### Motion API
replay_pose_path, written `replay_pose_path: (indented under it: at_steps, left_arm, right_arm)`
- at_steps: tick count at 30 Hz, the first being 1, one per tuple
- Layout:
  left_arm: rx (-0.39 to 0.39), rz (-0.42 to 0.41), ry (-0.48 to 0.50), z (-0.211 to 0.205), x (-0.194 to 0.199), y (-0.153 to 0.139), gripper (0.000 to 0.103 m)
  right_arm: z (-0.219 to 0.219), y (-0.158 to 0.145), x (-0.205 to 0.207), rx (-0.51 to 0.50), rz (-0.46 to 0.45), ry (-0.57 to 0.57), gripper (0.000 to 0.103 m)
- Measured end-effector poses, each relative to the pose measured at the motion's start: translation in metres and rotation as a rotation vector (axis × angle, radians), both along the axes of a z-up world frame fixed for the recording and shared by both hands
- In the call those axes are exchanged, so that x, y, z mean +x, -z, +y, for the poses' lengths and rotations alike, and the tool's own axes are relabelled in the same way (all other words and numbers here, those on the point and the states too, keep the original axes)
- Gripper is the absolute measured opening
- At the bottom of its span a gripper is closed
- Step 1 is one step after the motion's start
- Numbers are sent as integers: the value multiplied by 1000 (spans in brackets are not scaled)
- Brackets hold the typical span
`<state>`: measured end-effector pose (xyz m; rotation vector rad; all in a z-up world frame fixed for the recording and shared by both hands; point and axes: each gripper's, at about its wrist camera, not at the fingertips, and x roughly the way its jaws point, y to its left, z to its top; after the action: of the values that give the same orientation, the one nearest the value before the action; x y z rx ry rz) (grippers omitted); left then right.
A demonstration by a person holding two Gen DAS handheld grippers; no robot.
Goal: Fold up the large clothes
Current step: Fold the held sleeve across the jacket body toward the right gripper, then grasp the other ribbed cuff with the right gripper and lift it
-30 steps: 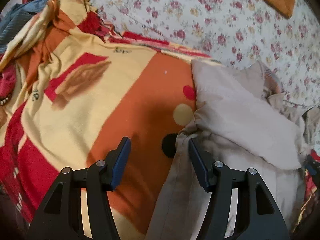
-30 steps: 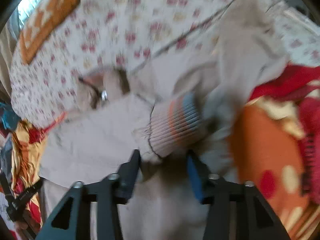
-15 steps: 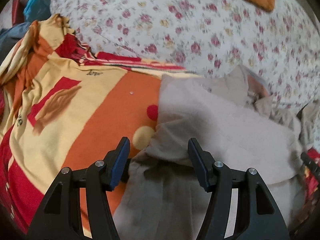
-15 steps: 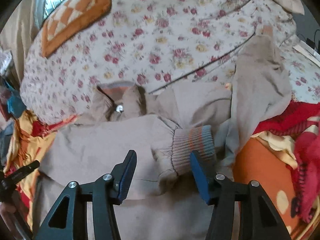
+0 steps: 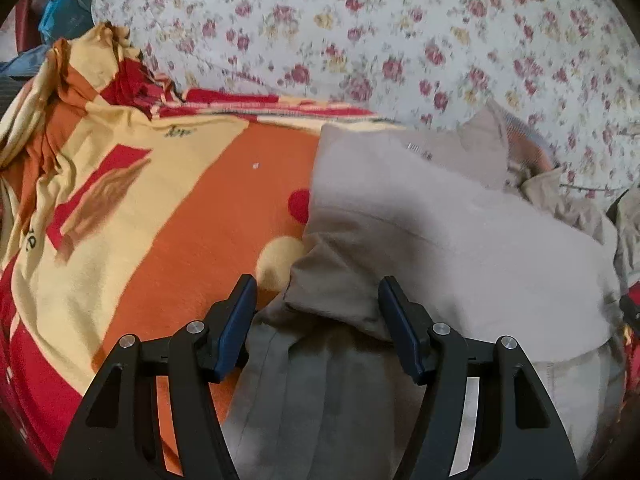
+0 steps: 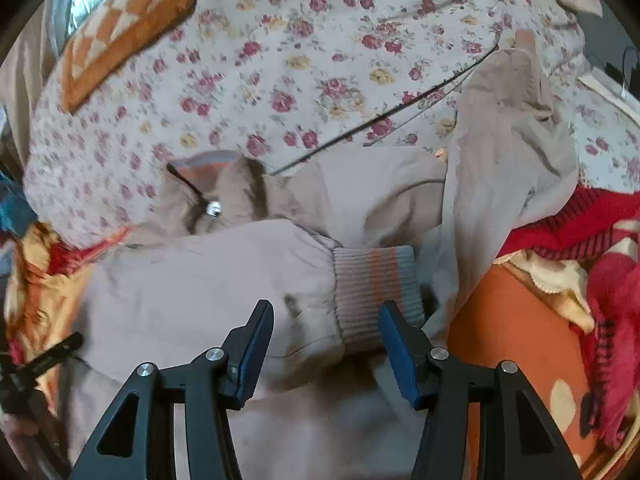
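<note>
A beige jacket (image 5: 440,240) lies on an orange, yellow and red blanket (image 5: 180,208). One sleeve is folded across its body; the ribbed grey-and-orange cuff (image 6: 374,292) shows in the right wrist view, with the collar and zipper pull (image 6: 212,208) beyond. The other sleeve (image 6: 508,152) trails to the far right. My left gripper (image 5: 316,312) is open over the jacket's left folded edge, holding nothing. My right gripper (image 6: 326,336) is open, just in front of the cuff, holding nothing.
A floral quilt (image 5: 360,40) is bunched behind the jacket, with an orange checked cushion (image 6: 128,24) on it. Red knitted fabric (image 6: 612,280) lies at the right. Blue bags (image 5: 60,12) sit at the far left. The left gripper's tip (image 6: 44,356) shows in the right wrist view.
The right gripper has let go of the cuff and drawn back; the sleeve now lies flat across the jacket. The left gripper has shifted right, over the jacket's edge.
</note>
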<state>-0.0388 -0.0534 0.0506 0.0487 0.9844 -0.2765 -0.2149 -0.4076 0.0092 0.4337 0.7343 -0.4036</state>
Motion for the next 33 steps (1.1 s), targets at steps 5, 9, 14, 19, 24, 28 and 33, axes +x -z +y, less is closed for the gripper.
replay_pose_path:
  at_steps: [5,9,14,19,24,28,33]
  left_arm:
    - [-24,-71,21,-3,-9,-15,63]
    - [-19,-79,48,-9,-12,-16,63]
    - [-38,-63,53,-12,-11,-17,63]
    - [-47,-42,65,-17,-12,-14,63]
    - [-37,-18,77,-25,-11,-8,63]
    - [-21,-4,92,-33,-9,-2,63]
    - [-11,9,110,-40,-8,3,63]
  right_arm:
    - [1,11,10,7,52,3,53]
    - [-5,17,8,60,58,13,53]
    - [-23,-2,-12,135,-23,52,55]
    - [-80,-27,-28,81,-62,245,64]
    - [-141,-40,-27,113,-130,371,65]
    - [-177,-47,-13,41,-133,387,66]
    - [-218,-51,5,59,-188,438,71]
